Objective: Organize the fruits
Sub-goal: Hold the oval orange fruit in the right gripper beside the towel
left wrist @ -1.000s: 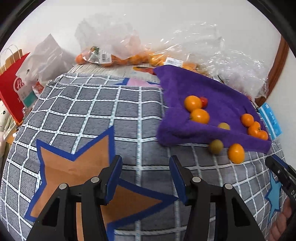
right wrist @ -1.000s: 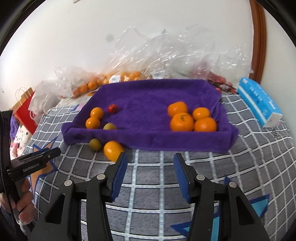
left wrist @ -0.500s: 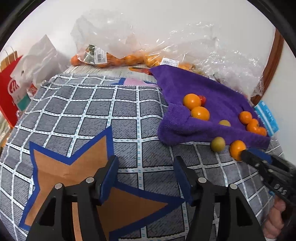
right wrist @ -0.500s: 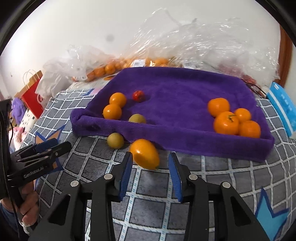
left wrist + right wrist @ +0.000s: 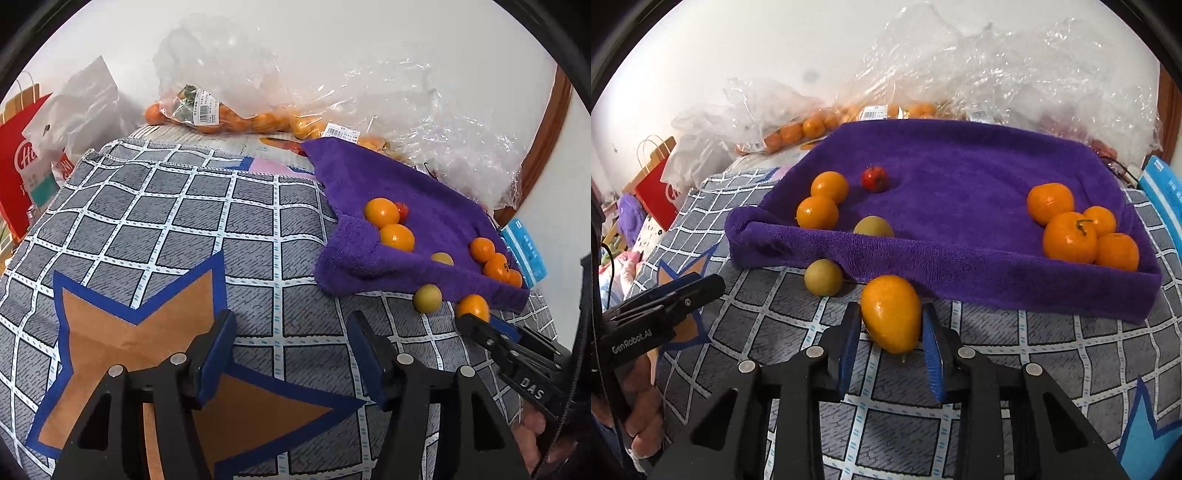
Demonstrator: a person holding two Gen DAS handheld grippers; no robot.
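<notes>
With the right gripper (image 5: 891, 338) clamped on the smooth oval orange fruit (image 5: 891, 313), its tapered skin may squirt forward out of the blue pads (image 5: 932, 360) on lifting.

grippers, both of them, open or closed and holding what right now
Left gripper: open, nothing between its pads.
Right gripper: has just closed on the oval orange fruit, outside the purple towel.

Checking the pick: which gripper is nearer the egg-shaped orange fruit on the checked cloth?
Right. The right gripper has closed its pads on the egg-shaped orange fruit; the left gripper hovers open, well off to one side.
</notes>
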